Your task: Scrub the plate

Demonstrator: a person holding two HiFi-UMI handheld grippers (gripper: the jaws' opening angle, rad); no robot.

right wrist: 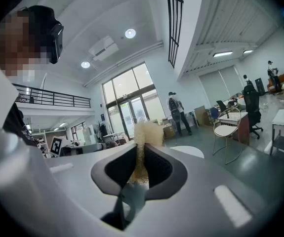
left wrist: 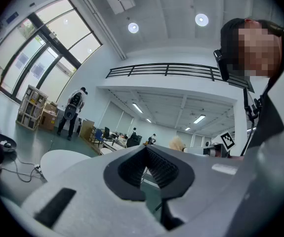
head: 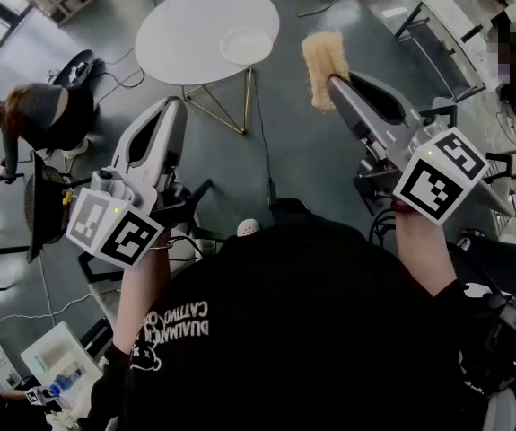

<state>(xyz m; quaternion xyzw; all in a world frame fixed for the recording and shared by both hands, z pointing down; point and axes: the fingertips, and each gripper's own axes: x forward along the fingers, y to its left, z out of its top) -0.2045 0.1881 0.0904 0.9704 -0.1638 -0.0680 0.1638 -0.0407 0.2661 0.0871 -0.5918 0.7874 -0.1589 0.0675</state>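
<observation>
**A:** Head view first. Where is the plate?

**B:** The plate lies on the round white tabletop, toward its right edge, well ahead of both grippers and touched by neither. The left gripper is held level below the tabletop's near edge. The right gripper is off to the tabletop's right, with a tan fibrous scrubber sticking out of its tip.

**A:** And the left gripper view?

**B:** Its fingers are pressed fully together with nothing between them. The tabletop shows low at the left, and the scrubber shows small, to the right of the fingertips.

**A:** Right gripper view?

**B:** There the fingers are clamped on the scrubber, which runs down between the pads and fluffs out past the tips. The tabletop lies beyond, just right of them; I can't make out the plate from here
</observation>
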